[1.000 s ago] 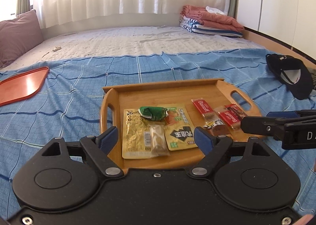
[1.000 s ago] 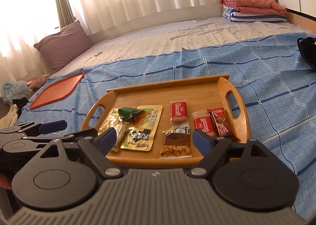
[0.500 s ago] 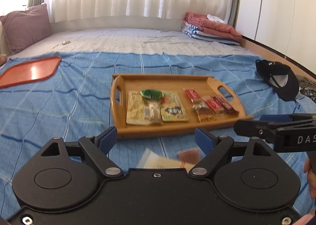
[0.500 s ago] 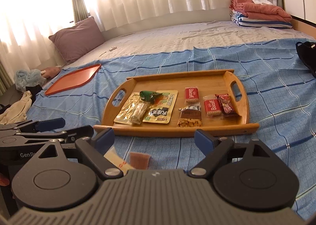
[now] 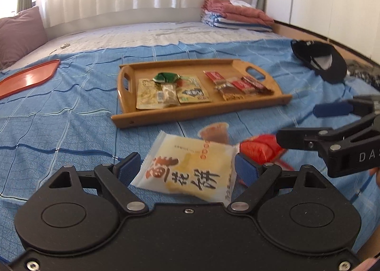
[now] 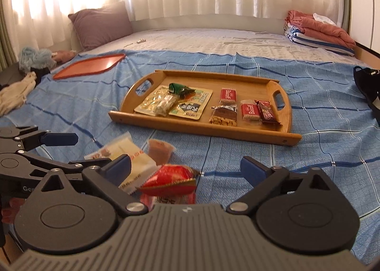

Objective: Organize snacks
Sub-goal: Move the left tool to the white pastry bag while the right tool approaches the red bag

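A wooden tray (image 5: 199,116) (image 6: 204,130) on the blue bedspread holds several snack packets. In front of it lie a yellow-white packet (image 5: 190,171) (image 6: 133,152), a brown jelly cup (image 5: 215,132) (image 6: 159,149) and a red packet (image 5: 258,151) (image 6: 171,179). My left gripper (image 5: 187,167) (image 6: 78,152) is open, low over the bed, with the yellow-white packet between its fingers. Beside it, my right gripper (image 6: 185,168) (image 5: 306,123) has its jaws opening wide. The red packet lies between them toward the left finger, and neither pad presses on it.
An orange tray (image 5: 28,76) (image 6: 90,65) lies far left on the bedspread. A black cap (image 5: 320,61) sits at the right edge. Folded blankets (image 5: 237,15) and a purple pillow (image 6: 102,23) are at the back. Loose clothes (image 6: 16,90) hang off the left side.
Both grippers drew back from the wooden tray and sank toward the bed. The loose packets and jelly cup came into view between the fingers. The right jaws spread wider.
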A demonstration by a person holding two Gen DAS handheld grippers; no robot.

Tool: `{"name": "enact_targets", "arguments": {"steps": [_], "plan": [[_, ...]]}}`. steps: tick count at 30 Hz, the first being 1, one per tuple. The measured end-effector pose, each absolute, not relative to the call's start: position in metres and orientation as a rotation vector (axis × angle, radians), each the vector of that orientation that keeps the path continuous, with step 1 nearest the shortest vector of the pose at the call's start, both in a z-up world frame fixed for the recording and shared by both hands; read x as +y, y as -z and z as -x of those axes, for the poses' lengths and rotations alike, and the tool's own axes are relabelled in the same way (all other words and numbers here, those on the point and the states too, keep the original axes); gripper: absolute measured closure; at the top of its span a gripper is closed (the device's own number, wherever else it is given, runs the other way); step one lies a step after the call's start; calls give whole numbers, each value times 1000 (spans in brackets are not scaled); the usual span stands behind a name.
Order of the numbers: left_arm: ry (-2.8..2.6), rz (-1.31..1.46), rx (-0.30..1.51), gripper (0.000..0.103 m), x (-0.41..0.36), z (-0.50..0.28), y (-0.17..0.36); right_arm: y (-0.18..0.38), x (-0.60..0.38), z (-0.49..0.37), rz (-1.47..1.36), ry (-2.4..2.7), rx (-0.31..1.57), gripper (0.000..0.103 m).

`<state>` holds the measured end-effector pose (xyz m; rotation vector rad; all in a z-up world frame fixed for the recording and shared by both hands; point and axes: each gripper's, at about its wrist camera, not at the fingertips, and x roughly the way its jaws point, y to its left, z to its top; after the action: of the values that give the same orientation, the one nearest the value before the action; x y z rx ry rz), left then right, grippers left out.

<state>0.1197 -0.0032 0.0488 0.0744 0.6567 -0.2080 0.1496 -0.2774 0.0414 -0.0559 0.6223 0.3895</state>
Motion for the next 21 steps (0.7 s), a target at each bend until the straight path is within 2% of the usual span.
{"name": "enact_targets", "arguments": {"steps": [15, 21], "plan": [[213, -144, 679, 14, -17, -136, -21, -20, -277, -147, 101, -409, 632, 0], [211, -154, 687, 5, -17, -147, -9, -12, -277, -148, 155, -386, 622, 0]]}}
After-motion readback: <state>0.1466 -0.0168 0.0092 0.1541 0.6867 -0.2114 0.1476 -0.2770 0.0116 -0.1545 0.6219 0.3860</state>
